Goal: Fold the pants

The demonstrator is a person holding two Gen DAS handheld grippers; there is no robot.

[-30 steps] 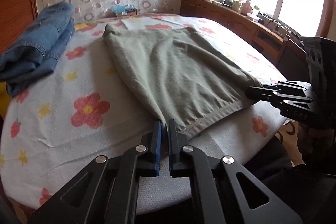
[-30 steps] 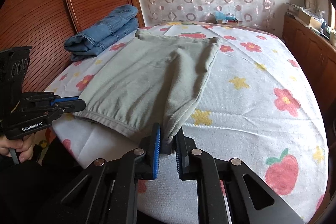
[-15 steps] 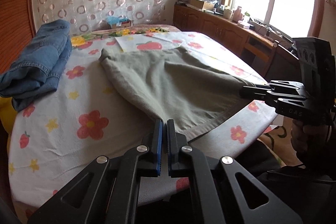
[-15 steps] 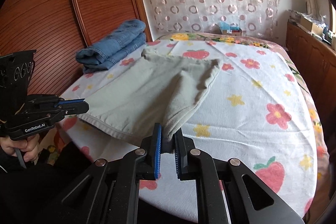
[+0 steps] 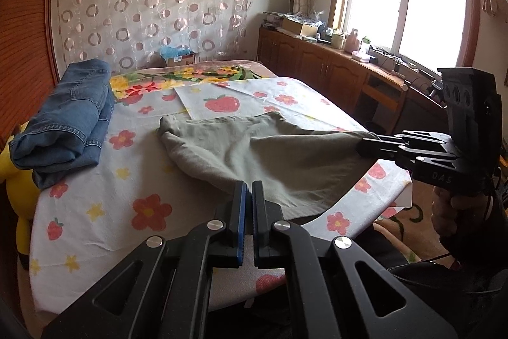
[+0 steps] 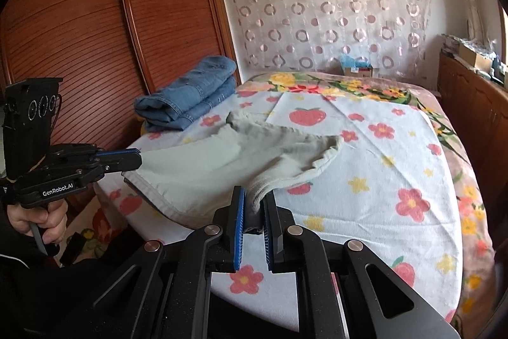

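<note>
on the near edge of the bed [image 5: 95, 231], w/ its flowered sheet, you hold the grey-green pants [image 5: 285, 161] by their near hem, one corner in each claw. your left gripper [image 5: 248, 196] is closed on the left corner, pads nearly together w/ thin cloth between. your right gripper [image 6: 254, 205] is clamped on the right corner, where a thicker bunch of folded fabric sits between the blue pads.

the step in hand, as i judge it: lifting the near end to fold it over toward the far end. the near part is raised off the sheet and sags between both claws, while the far end rests on the bed approx. at its middle, just beside the folded jeans [image 5: 63, 129].

the long axis runs from you away toward the curtain [image 5: 152, 9]; the far end points at the curtain, the near hem lies across, from one claw to the other.

next move calls for: carry both corners forward and over together, same height, keep the hem taut so the middle does not drag. lay the hem down on the far edge, aligned, then let go. risk: the far end may slide or wrinkle if you push instead of lifting.
</note>
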